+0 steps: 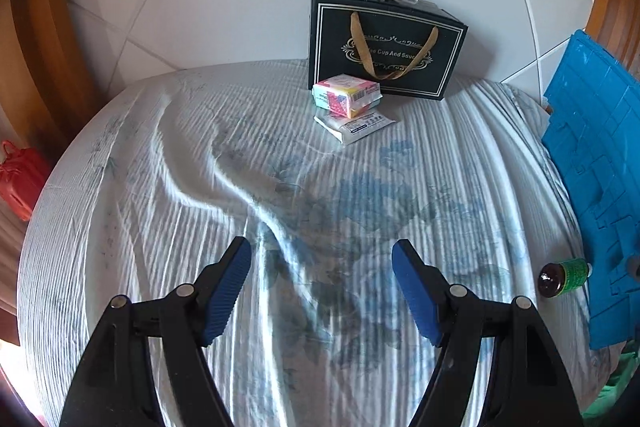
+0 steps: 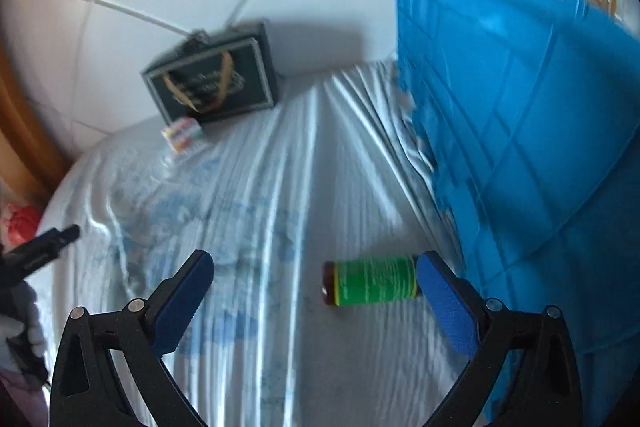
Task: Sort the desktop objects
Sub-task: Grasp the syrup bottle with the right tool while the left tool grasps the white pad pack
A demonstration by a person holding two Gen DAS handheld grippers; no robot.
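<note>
Small brown bottle [image 2: 370, 285] with green label, lying on its side on the striped bedsheet [image 2: 280, 187], just ahead of the right gripper [image 2: 316, 279], nearer the right-hand finger, whose pad hides the bottle's far end. Jaws spread wide, nothing held. Probably glass: rigid, light, smooth, apt to roll on the soft wrinkled cloth and to slip under a glancing pinch. Best taken across the labelled barrel at mid-length, pads square to the long axis, with moderate squeeze; neck or cap end likely too narrow and slick.

Blue foam mat [image 2: 540, 147] propped just right of the bottle, near enough to crowd the right-hand finger. Far ahead, black gift bag [image 1: 384, 43] against the wall, colourful small box [image 1: 346, 95] atop a white packet [image 1: 356, 125] before it.

Left gripper [image 1: 322, 287] likewise wide apart and empty over bare sheet; same bottle [image 1: 562, 277] well off to its right.
</note>
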